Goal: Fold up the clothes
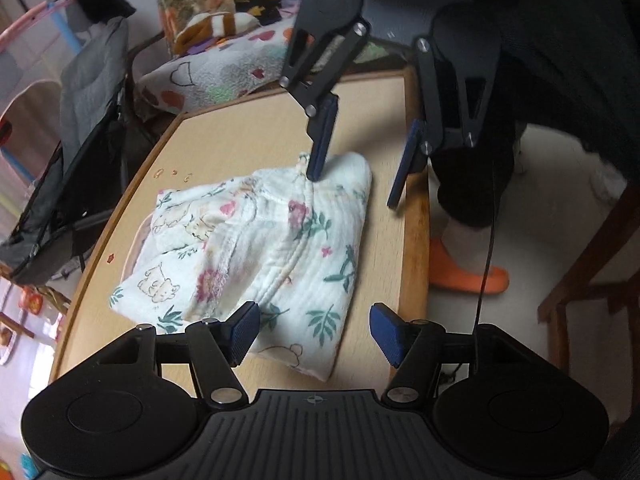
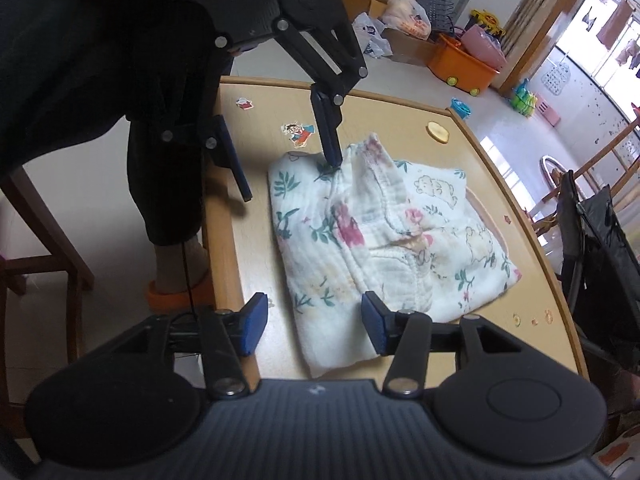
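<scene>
One white floral-and-bear-print muslin garment [image 1: 256,248] lying folded on the beige wooden table [image 1: 240,128]: soft, light, floppy; grabbing by hems. Left gripper [image 1: 316,332] and right gripper [image 2: 314,320] both hovering released.

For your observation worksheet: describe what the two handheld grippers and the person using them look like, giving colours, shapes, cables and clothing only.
Both the left gripper and the right gripper are matte black, with hinged linkage arms joined by silver pivot bolts, blue ribbed pads on the fingers, round discs either side of a ridged base, and a thin black cable. The person wears dark clothing and an orange slipper.
</scene>
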`<act>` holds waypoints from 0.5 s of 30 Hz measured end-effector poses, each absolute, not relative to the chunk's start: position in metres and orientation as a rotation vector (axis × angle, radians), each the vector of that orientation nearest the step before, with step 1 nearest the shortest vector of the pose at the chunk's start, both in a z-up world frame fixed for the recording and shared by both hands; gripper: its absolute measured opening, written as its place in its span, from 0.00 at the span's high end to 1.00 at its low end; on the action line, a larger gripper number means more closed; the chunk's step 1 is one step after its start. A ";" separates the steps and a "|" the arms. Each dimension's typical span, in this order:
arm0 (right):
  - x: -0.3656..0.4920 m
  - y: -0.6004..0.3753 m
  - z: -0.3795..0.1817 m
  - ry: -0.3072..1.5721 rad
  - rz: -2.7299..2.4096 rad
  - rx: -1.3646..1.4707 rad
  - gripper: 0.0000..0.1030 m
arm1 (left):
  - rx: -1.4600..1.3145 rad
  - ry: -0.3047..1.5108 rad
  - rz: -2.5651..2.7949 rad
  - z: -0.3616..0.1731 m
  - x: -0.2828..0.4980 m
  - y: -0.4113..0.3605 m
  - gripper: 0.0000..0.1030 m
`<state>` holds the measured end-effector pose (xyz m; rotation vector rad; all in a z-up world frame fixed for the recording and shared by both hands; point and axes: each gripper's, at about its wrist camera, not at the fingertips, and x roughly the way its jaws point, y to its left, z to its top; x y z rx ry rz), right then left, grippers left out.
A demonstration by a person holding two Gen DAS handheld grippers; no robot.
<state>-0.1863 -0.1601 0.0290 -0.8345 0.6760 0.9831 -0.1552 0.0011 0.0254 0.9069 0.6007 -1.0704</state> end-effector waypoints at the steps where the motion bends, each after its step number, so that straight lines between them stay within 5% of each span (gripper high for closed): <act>1: -0.186 -0.160 0.028 0.669 0.983 -0.844 0.49 | 0.921 0.599 -1.071 0.023 -0.155 0.000 0.38; 15: -0.177 -0.160 0.020 0.632 0.978 -0.901 0.49 | 0.948 0.539 -1.056 0.019 -0.154 -0.002 0.38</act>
